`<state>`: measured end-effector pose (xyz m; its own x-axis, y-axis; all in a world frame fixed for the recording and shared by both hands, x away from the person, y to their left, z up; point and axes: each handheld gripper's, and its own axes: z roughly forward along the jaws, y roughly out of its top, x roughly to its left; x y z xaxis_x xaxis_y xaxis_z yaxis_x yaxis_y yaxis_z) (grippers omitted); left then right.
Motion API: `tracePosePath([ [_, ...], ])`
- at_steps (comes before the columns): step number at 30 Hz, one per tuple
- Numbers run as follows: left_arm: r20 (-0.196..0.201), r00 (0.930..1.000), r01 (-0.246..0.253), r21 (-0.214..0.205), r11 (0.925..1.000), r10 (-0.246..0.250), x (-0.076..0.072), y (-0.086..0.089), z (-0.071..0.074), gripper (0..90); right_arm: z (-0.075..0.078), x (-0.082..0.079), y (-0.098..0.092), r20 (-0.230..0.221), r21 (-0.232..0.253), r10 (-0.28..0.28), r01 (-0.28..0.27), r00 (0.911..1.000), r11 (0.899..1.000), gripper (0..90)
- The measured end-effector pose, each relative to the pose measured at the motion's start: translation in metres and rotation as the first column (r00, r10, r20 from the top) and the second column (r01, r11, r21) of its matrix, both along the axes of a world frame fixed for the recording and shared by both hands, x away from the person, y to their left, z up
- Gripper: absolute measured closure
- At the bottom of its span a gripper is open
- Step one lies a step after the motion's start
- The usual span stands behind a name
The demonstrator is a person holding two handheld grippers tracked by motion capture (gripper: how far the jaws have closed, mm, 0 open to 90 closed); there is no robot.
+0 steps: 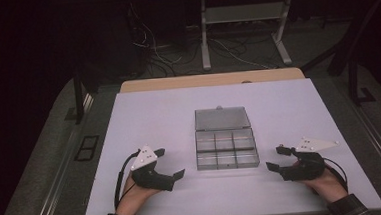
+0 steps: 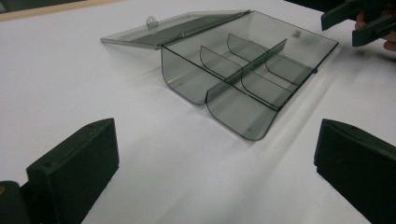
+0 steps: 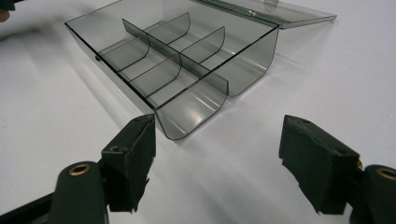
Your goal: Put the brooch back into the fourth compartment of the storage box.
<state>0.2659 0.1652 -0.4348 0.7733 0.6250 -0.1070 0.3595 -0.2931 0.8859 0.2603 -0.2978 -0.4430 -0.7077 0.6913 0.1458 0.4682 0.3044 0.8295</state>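
Left gripper (image 1: pixel 171 164), held in the person's left hand (image 1: pixel 133 193), lies low over the white table (image 1: pixel 153 109) near its front edge, left of centre; its two black jaws stand wide apart with nothing between them, as the left gripper view confirms, where only bare table surface lies in the gap. A grey three-cornered plate sits on top of it and a black cable loops back toward the wrist. Right gripper (image 1: pixel 275 158), held in the right hand (image 1: pixel 326 184), rests near the front edge toward the right corner, its jaws likewise spread wide and empty, pointing inward toward the middle of the table.

Between the two grippers, well apart from each, stands a smoky transparent plastic compartment box (image 1: pixel 226 150), close to the centre of the table. Its hinged lid (image 1: pixel 221 118) lies fully open and flat on the table on the far side, a small latch tab at its outer edge. The tray is split by one long divider and shorter cross walls into six compartments in two rows of three; all appear empty. In the left gripper view the box (image 2: pixel 243 74) lies ahead of the jaws, with the right gripper's jaw tips at the upper right corner; in the right gripper view the box (image 3: pixel 177 70) has one rounded corner just ahead of a jaw, not touching.
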Motion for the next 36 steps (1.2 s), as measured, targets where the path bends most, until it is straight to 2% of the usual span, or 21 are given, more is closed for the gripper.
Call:
tracePosePath([
  [5,0.0,0.9999,0.015,0.013,0.9998,-0.015,-0.009,0.001,-0.004,0.0,0.001,0.0,-0.001,0.002,0.002,0.0,0.0,1.0,1.0,26.6],
  [14,0.001,0.9995,0.03,0.038,0.9988,-0.03,-0.008,-0.001,-0.005,0.0,0.007,0.002,-0.001,0.001,0.007,0.008,-0.008,1.0,1.0,25.1],
  [20,0.006,0.9993,0.037,0.031,0.9988,-0.038,-0.008,-0.001,-0.005,0.0,0.011,0.007,-0.004,0.001,-0.01,-0.002,0.002,1.0,1.0,22.9],
  [26,-0.013,0.9991,0.04,0.031,0.9987,-0.04,-0.008,-0.001,-0.006,0.0,0.016,0.014,-0.01,0.0,-0.015,-0.024,0.024,0.9997,1.0,19.5],
  [36,-0.003,0.9995,0.031,0.022,0.9993,-0.031,-0.008,-0.002,-0.006,0.0,0.024,0.027,-0.023,0.006,-0.019,-0.069,0.069,0.9976,0.997,17.5],
])
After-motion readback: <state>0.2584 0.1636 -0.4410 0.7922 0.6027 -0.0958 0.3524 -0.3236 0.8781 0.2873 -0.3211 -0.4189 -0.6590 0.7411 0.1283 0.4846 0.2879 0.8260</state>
